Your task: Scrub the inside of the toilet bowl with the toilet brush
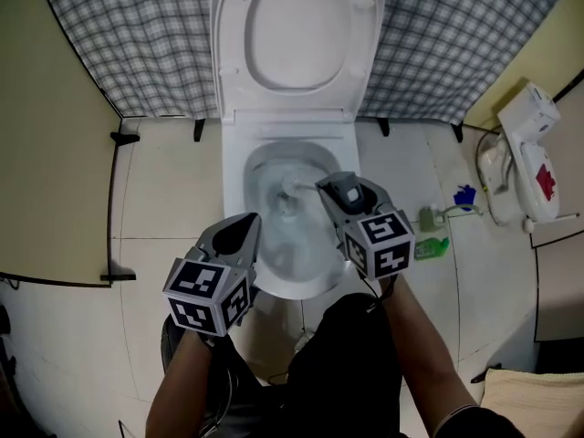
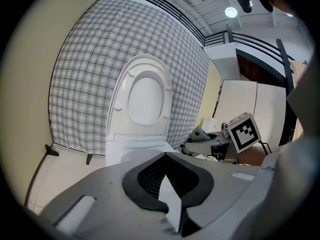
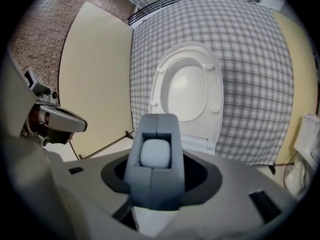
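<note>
Head view: hard to follow the handle of the white bristled toilet brush (image 1: 290, 190), mostly covered by the right gripper (image 1: 333, 190) clenched on it. In the right gripper view, only a rounded white end framed between the jaws. Bristle head down inside the white ceramic toilet bowl (image 1: 235, 190), white oval lid (image 1: 297, 35) raised. Front rim cut off behind the left gripper (image 1: 242, 231), pinched together on nothing.

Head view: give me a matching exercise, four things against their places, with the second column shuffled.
1 toilet lid
2 toilet brush
3 left gripper
4 green object

a lying on the floor, right of the toilet
b head down inside the bowl
c raised upright
d over the bowl's near left edge

Pairs: 1-c, 2-b, 3-d, 4-a
</note>
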Demonstrator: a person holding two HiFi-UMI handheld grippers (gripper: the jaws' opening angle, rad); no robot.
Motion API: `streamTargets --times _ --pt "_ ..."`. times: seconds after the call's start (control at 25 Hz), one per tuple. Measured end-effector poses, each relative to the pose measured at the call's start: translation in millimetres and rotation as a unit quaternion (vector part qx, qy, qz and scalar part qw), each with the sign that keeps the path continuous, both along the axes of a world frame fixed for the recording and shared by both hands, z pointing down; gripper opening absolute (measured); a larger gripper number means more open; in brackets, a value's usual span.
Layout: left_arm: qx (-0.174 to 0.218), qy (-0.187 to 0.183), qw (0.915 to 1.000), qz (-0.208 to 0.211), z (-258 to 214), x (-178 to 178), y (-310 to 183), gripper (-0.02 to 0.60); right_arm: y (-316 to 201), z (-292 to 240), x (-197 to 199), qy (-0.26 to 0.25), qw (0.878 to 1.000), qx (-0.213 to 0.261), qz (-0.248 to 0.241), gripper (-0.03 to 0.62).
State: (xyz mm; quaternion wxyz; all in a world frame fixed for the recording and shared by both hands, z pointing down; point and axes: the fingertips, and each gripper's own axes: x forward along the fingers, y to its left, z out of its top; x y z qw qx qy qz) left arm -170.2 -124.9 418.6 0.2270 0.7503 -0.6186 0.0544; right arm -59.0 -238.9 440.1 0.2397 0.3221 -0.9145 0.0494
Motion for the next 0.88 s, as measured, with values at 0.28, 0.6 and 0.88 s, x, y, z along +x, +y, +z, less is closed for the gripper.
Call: streamTargets --times 0.28,0.6,0.88 --pt "-0.007 0.010 0.9999 0.000 11.1 -6.2 -1.7 0.009 -12.2 16.9 -39.4 -0.025 0.999 -0.017 -0.013 0.227" --pt "-0.017 0.015 0.9997 -0.010 21.7 -17.2 0.2 0.009 -16.1 27.2 -76.3 -0.059 0.997 -0.048 -0.032 0.225" --pt "-0.015 0.015 0.9996 -0.016 23.0 -18.1 5.7 0.009 8.4 33.5 -71.4 -0.066 0.991 -0.084 -0.075 0.225"
